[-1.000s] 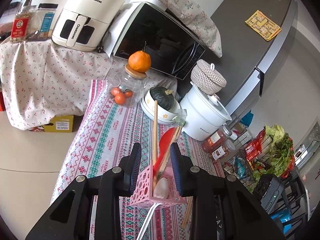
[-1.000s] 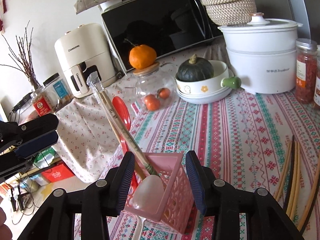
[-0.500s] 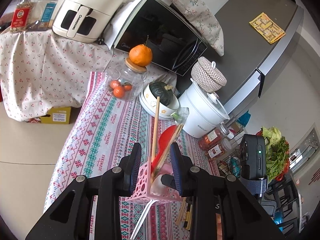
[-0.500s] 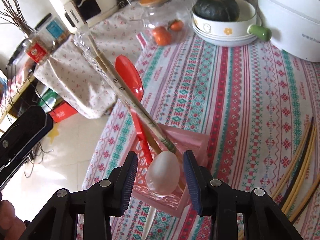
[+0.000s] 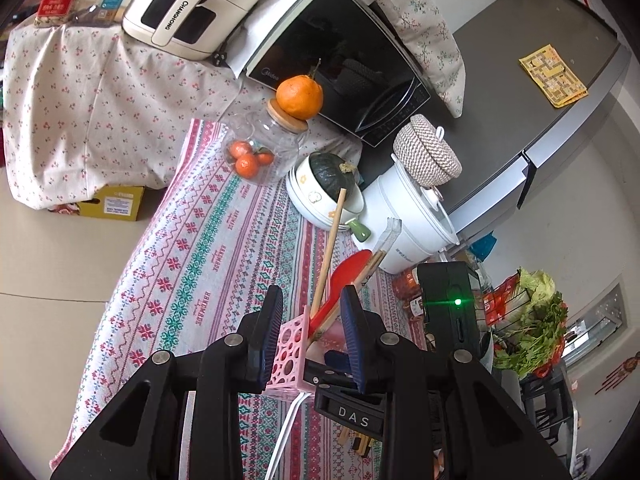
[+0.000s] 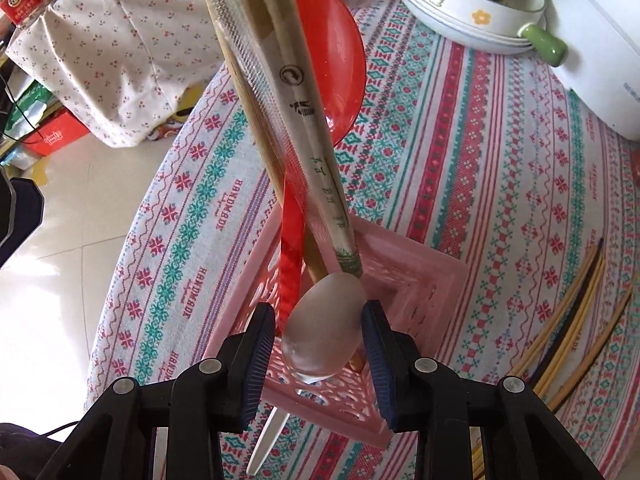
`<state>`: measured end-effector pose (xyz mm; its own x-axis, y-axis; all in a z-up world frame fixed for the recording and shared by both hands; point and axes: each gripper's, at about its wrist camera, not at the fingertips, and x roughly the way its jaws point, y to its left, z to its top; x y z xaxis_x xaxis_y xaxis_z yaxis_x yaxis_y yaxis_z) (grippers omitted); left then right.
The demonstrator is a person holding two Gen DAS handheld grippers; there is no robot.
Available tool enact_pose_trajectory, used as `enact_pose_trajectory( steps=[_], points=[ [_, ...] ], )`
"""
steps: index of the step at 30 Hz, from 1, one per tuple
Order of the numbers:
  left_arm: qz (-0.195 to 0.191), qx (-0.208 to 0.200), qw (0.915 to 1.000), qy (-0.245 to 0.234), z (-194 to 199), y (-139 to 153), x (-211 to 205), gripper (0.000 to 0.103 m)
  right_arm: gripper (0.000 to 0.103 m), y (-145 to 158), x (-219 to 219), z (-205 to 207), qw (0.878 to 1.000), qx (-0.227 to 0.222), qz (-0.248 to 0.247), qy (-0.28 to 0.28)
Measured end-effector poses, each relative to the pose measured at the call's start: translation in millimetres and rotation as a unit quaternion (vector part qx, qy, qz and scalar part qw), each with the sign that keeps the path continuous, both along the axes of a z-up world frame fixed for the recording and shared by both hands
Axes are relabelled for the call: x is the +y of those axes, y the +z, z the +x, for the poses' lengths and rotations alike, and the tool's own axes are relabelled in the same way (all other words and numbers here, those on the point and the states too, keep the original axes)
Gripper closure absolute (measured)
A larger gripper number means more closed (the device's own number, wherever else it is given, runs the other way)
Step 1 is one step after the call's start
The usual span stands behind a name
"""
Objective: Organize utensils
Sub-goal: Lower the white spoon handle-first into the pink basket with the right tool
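One pink perforated holder (image 6: 404, 280) on striped tablecloth (image 6: 500, 168), one red spoon (image 6: 332, 68), wrapped chopsticks (image 6: 316, 168), white spoon (image 6: 324, 328) between right gripper (image 6: 318, 340) spread fingers, left gripper (image 5: 310, 334) spread, straddling holder's near-left wall, loose chopsticks (image 6: 576, 316) at right.

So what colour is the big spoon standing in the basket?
Red. The spoon stands in the pink basket, clearest in the right wrist view.

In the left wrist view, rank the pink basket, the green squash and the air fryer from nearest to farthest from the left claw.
1. Pink basket: between the left claw's fingers, on the striped cloth.
2. Green squash: in the white bowl, mid-table, ahead.
3. Air fryer: farthest, upper left, on the floral cloth.
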<state>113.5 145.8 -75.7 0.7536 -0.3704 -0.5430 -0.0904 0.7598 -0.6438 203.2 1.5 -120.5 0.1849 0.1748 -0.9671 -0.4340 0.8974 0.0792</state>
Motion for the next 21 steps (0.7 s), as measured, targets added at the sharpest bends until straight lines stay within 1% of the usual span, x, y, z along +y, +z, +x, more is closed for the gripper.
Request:
enact_pose_trajectory(
  steps=[2,5,7,8,9,13,14,16,17,18,20,21],
  points=[
    [-0.001,0.001,1.0,-0.001,0,0,0,0.071,0.069,2,3,-2,1.0,-0.012,-0.009,0.006],
    [-0.003,0.002,1.0,-0.001,1,0,0,0.071,0.069,2,6,-3,1.0,-0.019,-0.02,0.012],
    [-0.004,0.004,1.0,-0.002,1,-1,-1,0.071,0.07,3,5,-2,1.0,-0.02,-0.019,0.01],
    [-0.004,0.005,1.0,-0.002,2,-1,-1,0.071,0.078,4,5,-2,0.999,-0.025,-0.018,0.009],
    [-0.005,0.005,1.0,-0.003,2,-1,-1,0.071,0.096,6,6,-3,0.999,-0.032,-0.017,0.007],
    [-0.004,0.009,0.9999,-0.003,2,-2,0,0.071,0.097,7,6,-3,0.999,-0.037,-0.016,0.002],
    [-0.006,0.012,0.9999,-0.003,2,-3,0,0.071,0.095,7,5,-3,0.999,-0.033,-0.009,0.0],
    [-0.008,0.02,0.9997,-0.006,4,-6,0,0.071,0.08,10,1,-2,1.0,-0.028,0.003,-0.012],
    [-0.005,0.027,0.9996,-0.006,5,-7,-1,0.071,0.064,12,-1,-2,0.999,-0.027,0.007,-0.018],
    [0.001,0.034,0.9994,-0.005,7,-9,-2,0.071,0.053,14,-2,-3,0.999,-0.027,0.01,-0.022],
    [0.013,0.053,0.9985,-0.005,10,-15,-4,0.071,0.053,16,-3,-3,0.999,-0.025,0.009,-0.022],
    [0.011,0.062,0.998,-0.006,11,-18,-5,0.071,0.053,17,-3,-3,0.999,-0.022,0.007,-0.024]
  ],
)
